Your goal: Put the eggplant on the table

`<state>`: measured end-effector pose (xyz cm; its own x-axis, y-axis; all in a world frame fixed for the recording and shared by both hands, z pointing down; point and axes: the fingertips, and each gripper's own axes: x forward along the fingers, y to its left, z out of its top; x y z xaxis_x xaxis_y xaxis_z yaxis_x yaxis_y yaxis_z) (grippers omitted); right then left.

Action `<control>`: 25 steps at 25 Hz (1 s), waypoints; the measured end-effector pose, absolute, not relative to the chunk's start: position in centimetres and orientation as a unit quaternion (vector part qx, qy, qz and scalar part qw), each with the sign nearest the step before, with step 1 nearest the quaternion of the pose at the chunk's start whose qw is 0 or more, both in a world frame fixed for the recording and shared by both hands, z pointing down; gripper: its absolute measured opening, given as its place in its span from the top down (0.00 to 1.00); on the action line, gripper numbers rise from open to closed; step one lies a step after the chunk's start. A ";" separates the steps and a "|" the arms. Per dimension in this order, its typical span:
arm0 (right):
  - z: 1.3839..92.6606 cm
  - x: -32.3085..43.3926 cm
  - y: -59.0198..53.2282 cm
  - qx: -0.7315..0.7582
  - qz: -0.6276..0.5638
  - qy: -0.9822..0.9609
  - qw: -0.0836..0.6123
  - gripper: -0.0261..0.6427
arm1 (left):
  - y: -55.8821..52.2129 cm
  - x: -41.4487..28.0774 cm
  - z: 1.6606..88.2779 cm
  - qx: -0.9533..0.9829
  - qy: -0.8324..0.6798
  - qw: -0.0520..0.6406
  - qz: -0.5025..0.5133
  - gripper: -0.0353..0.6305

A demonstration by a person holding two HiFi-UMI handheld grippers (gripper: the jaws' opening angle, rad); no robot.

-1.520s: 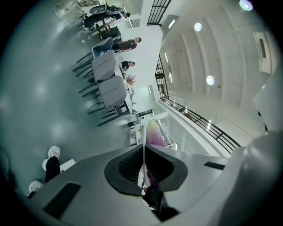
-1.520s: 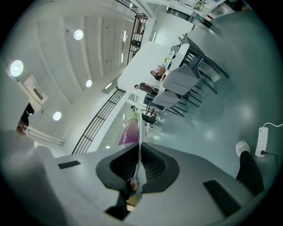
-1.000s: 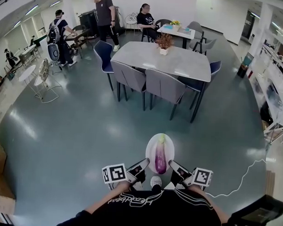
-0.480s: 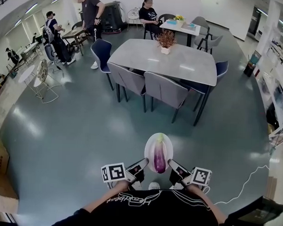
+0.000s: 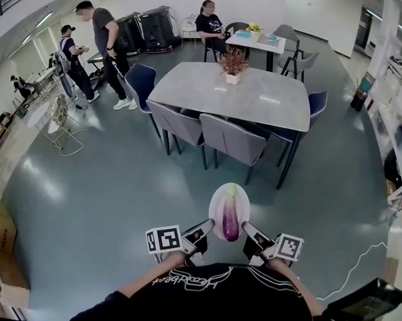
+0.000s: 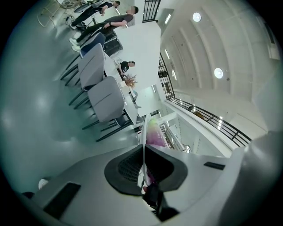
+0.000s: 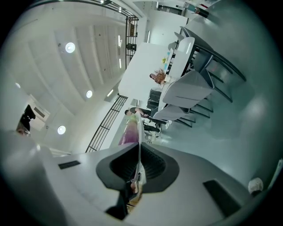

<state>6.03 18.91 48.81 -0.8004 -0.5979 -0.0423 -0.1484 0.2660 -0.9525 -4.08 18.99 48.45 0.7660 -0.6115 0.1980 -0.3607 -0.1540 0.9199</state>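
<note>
A purple eggplant (image 5: 231, 218) lies lengthwise on a white oval plate (image 5: 214, 204), carried in front of my body above the floor. My left gripper (image 5: 209, 224) is shut on the plate's near left rim and my right gripper (image 5: 246, 228) is shut on its near right rim. In the left gripper view the plate (image 6: 144, 132) stands edge-on between the pads of the gripper (image 6: 144, 164), with the eggplant (image 6: 154, 135) beyond. The right gripper view shows the same: plate edge (image 7: 139, 132), eggplant (image 7: 130, 130), gripper (image 7: 139, 166). The grey table (image 5: 256, 96) stands ahead.
Two grey chairs (image 5: 231, 139) (image 5: 176, 119) line the table's near side, with blue chairs (image 5: 141, 75) at its ends. A potted plant (image 5: 233, 62) stands on the table. People (image 5: 100, 34) are at the back left. A white cable (image 5: 355, 267) lies on the floor at right.
The table and chairs have drawn closer in the head view. The plate with the eggplant stays held between both grippers. The standing people at the back left have shifted.
</note>
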 end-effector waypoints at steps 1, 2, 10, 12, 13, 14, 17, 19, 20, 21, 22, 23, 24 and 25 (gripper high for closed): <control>48.7 6.1 18.5 -0.242 -0.554 0.770 0.204 0.93 | 18.6 -4.0 48.3 0.753 -0.323 0.562 -0.110 0.91; 48.8 6.3 18.2 -0.243 -0.553 0.771 0.203 0.93 | 18.2 -3.8 48.3 0.754 -0.322 0.561 -0.109 0.91; 49.0 7.4 16.8 -0.243 -0.559 0.765 0.208 0.93 | 16.9 -2.7 49.0 0.750 -0.316 0.573 -0.103 0.91; 49.2 7.4 16.6 -0.247 -0.559 0.763 0.212 0.93 | 16.4 -2.6 49.0 0.755 -0.311 0.568 -0.099 0.91; 49.4 7.6 16.4 -0.251 -0.558 0.762 0.211 0.93 | 16.3 -2.5 49.1 0.758 -0.308 0.566 -0.096 0.91; 49.7 7.7 16.3 -0.255 -0.558 0.762 0.209 0.93 | 16.2 -2.3 49.2 0.760 -0.305 0.567 -0.092 0.91; 50.3 8.1 15.9 -0.264 -0.561 0.757 0.207 0.93 | 15.7 -2.0 49.9 0.756 -0.298 0.576 -0.086 0.91; 50.6 8.3 15.1 -0.268 -0.558 0.757 0.208 0.93 | 14.7 -1.9 50.2 0.756 -0.295 0.578 -0.087 0.91; 50.6 8.3 14.6 -0.267 -0.557 0.757 0.211 0.93 | 14.2 -1.8 50.3 0.757 -0.294 0.578 -0.087 0.91; 50.8 8.3 14.2 -0.268 -0.557 0.756 0.213 0.93 | 13.7 -1.8 50.5 0.757 -0.293 0.577 -0.085 0.91; 51.0 8.3 13.7 -0.269 -0.558 0.755 0.214 0.93 | 13.2 -1.8 50.7 0.758 -0.292 0.578 -0.084 0.91; 51.3 8.3 13.3 -0.271 -0.559 0.754 0.213 0.93 | 12.7 -1.8 51.0 0.758 -0.290 0.579 -0.082 0.91; 51.6 8.3 12.7 -0.273 -0.558 0.754 0.213 0.93 | 12.1 -1.8 51.2 0.757 -0.289 0.581 -0.081 0.91; 51.8 8.3 12.0 -0.274 -0.558 0.753 0.215 0.93 | 11.5 -1.9 51.4 0.756 -0.289 0.582 -0.081 0.91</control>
<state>8.27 12.03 51.79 -0.7578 -0.6522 -0.0185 -0.1722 0.2273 -0.9585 -1.87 11.52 51.43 0.8204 -0.5304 0.2137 -0.3424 -0.1564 0.9264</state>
